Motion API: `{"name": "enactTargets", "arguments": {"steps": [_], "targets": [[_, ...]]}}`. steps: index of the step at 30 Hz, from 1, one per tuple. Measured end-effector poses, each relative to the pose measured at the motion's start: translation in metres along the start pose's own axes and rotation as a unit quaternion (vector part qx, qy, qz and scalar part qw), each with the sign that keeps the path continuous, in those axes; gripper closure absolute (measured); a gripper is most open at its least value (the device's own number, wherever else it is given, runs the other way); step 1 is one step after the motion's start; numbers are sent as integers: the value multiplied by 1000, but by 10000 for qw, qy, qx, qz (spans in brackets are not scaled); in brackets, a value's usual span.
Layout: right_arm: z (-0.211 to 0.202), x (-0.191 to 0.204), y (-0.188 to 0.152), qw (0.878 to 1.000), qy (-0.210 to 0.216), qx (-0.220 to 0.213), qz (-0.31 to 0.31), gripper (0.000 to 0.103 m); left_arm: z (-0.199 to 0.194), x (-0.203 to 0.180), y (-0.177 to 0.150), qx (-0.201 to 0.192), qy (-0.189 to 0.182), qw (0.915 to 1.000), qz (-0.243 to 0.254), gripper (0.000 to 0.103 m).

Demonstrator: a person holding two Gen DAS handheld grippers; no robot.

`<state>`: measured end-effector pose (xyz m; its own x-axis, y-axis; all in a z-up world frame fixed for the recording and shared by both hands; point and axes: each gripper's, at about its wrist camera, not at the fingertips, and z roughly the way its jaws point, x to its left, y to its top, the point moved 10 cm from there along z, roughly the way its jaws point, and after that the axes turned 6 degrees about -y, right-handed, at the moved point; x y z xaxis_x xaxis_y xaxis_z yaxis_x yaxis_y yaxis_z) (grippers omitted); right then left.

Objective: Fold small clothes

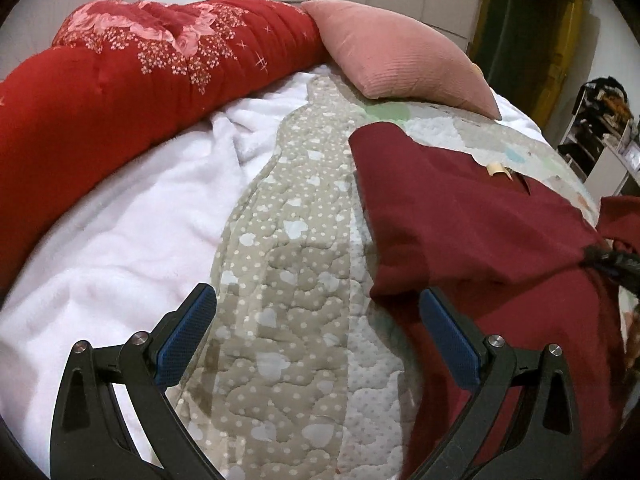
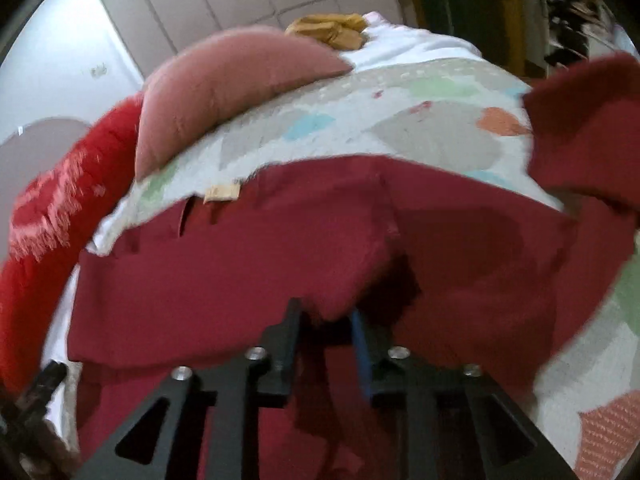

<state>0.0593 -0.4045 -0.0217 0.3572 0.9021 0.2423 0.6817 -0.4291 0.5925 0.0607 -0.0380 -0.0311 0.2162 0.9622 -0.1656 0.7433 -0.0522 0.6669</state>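
1. Your left gripper (image 1: 318, 322) stands wide open and holds nothing. Its blue-padded fingers (image 1: 186, 330) hang above the grey quilted mat with pale hearts and dots (image 1: 280, 264); the right-hand finger sits over the near edge of the dark red fabric garment (image 1: 472, 216).
2. Your right gripper (image 2: 326, 322) is only partly open, the jaws a narrow gap apart. A fold of the dark red garment (image 2: 248, 256) droops at its fingertips, but the right wrist view is blurred, and you cannot tell whether the pads press on the cloth.
3. The garment lies spread on the bed, on the quilted mat, to the right of your left gripper. In the left wrist view its long axis runs from the near right edge up and away towards the pink ribbed cushion (image 1: 396, 60).
4. A small beige label (image 1: 498, 169) marks the far edge of the garment.
5. One part of the garment (image 2: 584, 128) is lifted at the right of the right wrist view.
6. A red flowered quilt (image 1: 120, 80) lies bunched along the far left, beside a white fleece blanket (image 1: 120, 240).
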Motion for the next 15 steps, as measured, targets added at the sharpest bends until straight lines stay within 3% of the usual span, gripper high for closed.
{"name": "enactTargets", "arguments": {"steps": [2,6,12,15], "targets": [[-19,-18,1,9993,-207,-269,169,60,-2,-2,2,-46,-32,10000,6,1],[-39,-30,2,9986,-267,-448,85,60,-7,-14,8,-117,-123,9999,-15,1],[-41,13,20,9960,43,-681,-576,60,-8,-36,29,-171,121,9997,92,1],[-26,32,19,9937,-31,-639,-926,60,3,-49,45,-191,320,9988,303,1]]}}
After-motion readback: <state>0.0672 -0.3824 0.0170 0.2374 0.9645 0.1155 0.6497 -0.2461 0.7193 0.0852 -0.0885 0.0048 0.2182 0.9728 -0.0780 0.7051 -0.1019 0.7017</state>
